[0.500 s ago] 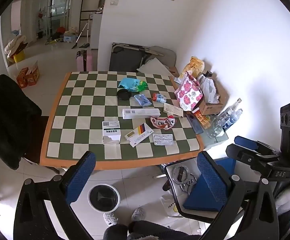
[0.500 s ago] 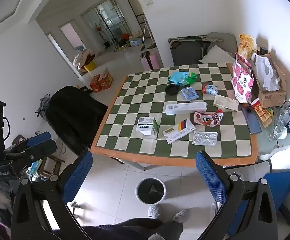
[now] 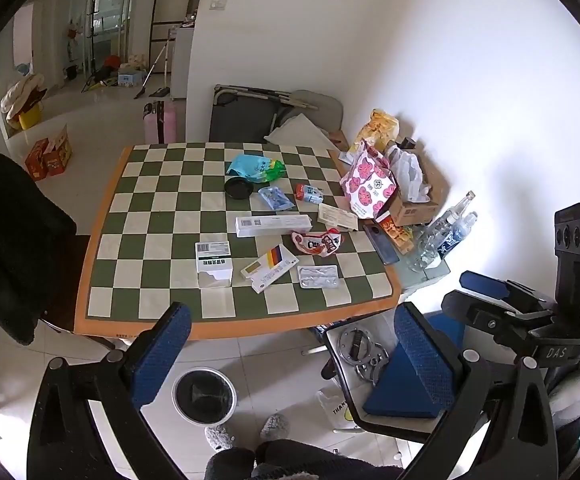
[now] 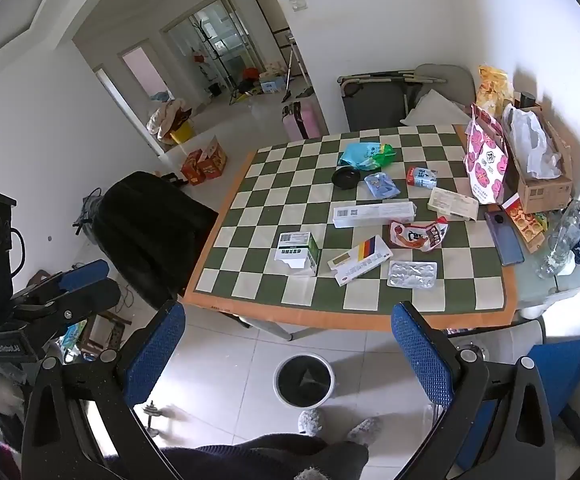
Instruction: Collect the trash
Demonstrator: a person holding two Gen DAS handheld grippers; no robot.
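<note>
Litter lies on the checkered table (image 3: 162, 216) (image 4: 274, 184): a white-green box (image 3: 213, 260) (image 4: 297, 251), a long white box (image 3: 273, 225) (image 4: 373, 214), a striped box (image 3: 270, 267) (image 4: 359, 260), a blister pack (image 3: 317, 277) (image 4: 412, 274), a red crumpled wrapper (image 3: 317, 241) (image 4: 418, 235) and a blue-green bag (image 3: 256, 168) (image 4: 365, 155). A round white bin (image 3: 204, 395) (image 4: 304, 380) stands on the floor below the table's front edge. My left gripper (image 3: 290, 348) and right gripper (image 4: 288, 344) are open, empty, above the floor short of the table.
A black chair (image 3: 6, 236) (image 4: 150, 228) stands left of the table. Bottles (image 3: 441, 236) (image 4: 573, 232), a phone (image 4: 503, 236), a floral bag (image 3: 367, 186) and a cardboard box (image 4: 541, 184) crowd the right side. A blue folder (image 3: 401, 384) lies on a stool at right.
Both views have shifted only slightly. Nothing on the table moved; both grippers stay open.
</note>
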